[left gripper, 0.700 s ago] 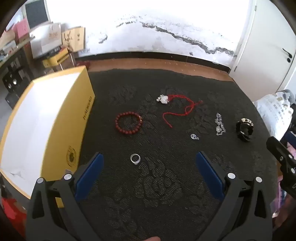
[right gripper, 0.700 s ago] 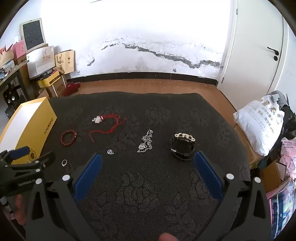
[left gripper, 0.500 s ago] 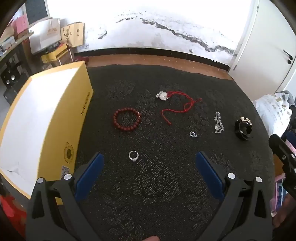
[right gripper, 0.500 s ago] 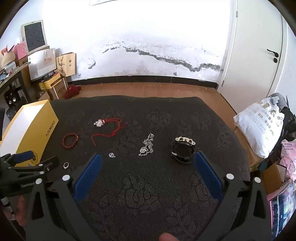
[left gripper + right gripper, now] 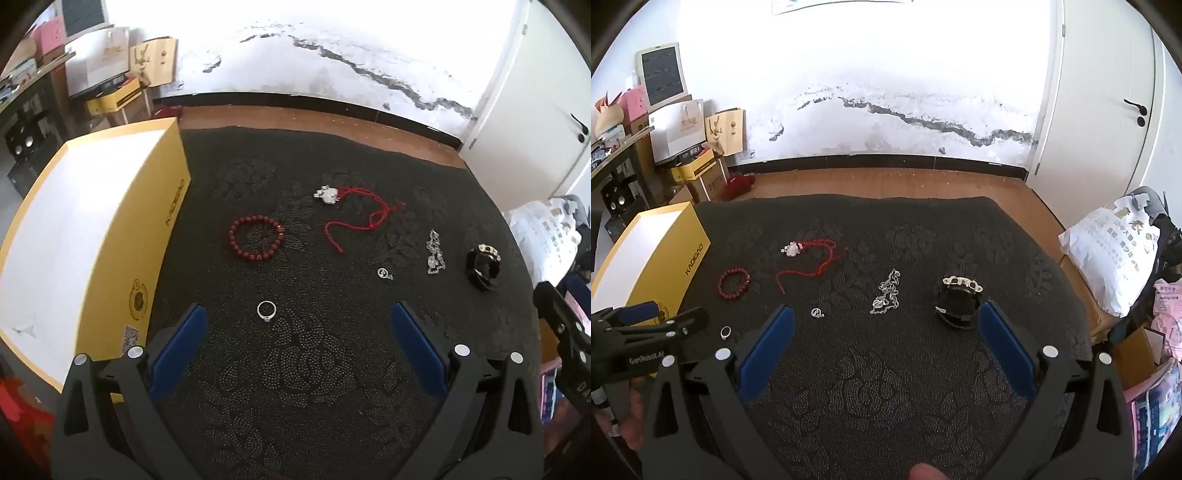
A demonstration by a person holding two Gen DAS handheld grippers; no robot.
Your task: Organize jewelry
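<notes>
Since the earlier frames the left wrist view has tipped up a little, so the silver ring (image 5: 266, 310) now sits nearer the left finger and more of the wall shows; the jewelry itself lies where it did. The dark patterned mat (image 5: 314, 387) spreads under both grippers. Beyond the left finger of the left gripper (image 5: 295, 332) stands the yellow box (image 5: 162, 236), open at the top, its white inside showing nothing in it. A white printed bag (image 5: 1108, 258) lies off the mat, past the right finger of the right gripper (image 5: 884, 332). Ahead of the left gripper's fingers, between them, lie the red cord necklace (image 5: 354, 218) with its pale pendant and, to its left, the red bead bracelet (image 5: 256, 239). Just ahead of the right gripper's right finger sits the black bracelet (image 5: 956, 306), and further between its fingers lie the silver chain (image 5: 886, 293) and a small silver charm (image 5: 816, 313). The ring lies on the mat between the left gripper's fingers, touching neither. Both grippers have their blue-padded fingers spread wide apart with nothing in them.
</notes>
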